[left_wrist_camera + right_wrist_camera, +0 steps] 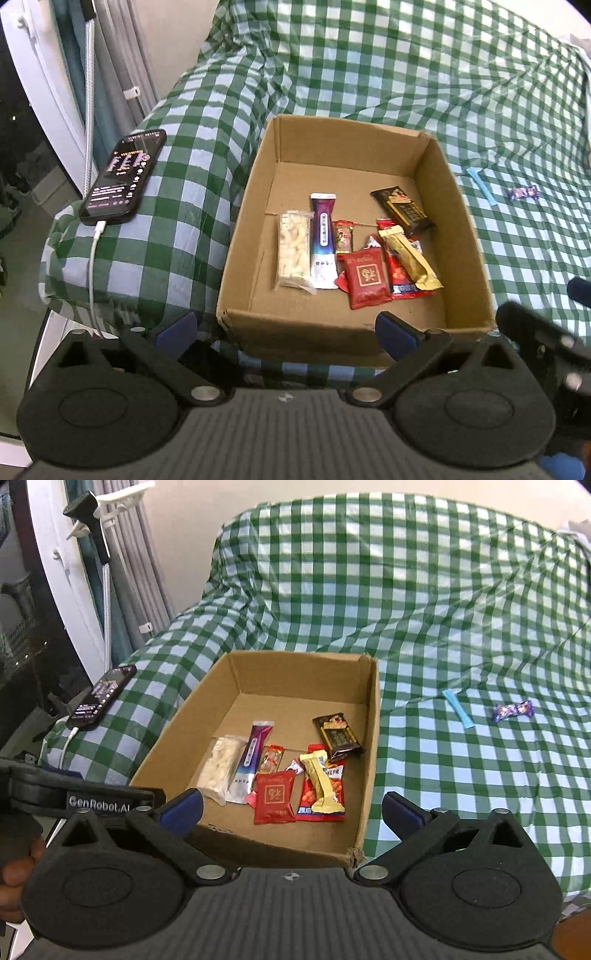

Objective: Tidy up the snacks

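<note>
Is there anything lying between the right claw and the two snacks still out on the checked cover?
Nothing visible. The right claw is open over the cardboard box; the light blue stick and purple candy lie right of the box on bare checked cover.

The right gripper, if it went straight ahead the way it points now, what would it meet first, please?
Most likely the near wall of the cardboard box, which spans the gap ahead of the open right gripper; depth is uncertain, so it might pass above the rim.
</note>
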Tool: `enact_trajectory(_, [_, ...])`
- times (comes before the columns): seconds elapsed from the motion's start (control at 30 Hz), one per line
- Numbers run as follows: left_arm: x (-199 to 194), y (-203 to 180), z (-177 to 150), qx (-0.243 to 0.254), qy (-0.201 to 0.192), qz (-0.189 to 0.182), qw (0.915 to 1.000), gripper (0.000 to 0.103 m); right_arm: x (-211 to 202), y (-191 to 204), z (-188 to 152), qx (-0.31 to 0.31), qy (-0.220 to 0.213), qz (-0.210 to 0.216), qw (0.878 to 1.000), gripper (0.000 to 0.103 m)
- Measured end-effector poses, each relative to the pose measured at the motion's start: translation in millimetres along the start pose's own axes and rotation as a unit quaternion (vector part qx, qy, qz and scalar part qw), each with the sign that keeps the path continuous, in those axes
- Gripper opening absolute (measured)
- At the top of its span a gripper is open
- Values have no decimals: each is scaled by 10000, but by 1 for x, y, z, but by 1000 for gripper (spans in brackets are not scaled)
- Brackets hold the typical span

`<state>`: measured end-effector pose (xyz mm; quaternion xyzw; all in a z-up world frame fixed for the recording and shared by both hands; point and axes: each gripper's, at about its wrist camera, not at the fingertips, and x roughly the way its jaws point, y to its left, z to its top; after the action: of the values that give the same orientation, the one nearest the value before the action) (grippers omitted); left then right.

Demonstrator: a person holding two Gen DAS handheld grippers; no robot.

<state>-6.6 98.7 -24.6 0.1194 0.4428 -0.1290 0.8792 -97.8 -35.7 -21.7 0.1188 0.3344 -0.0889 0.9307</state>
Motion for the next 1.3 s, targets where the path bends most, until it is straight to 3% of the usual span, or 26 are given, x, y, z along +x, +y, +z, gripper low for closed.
enact_trajectory(0.13, [-19,-5,-11,1,-155,-39,9999,103,-22,0,-4,46,-237,-24,9997,102])
enact_trajectory(0.63, [-55,-12,-31,75,-440,34,9990,103,-59,9,-21,-37,-501,64,9987,102])
enact_trajectory(1.3, [-46,-13,-29,157,-306,69,9994,103,-56,8,-22,13,-389,85,9992,102])
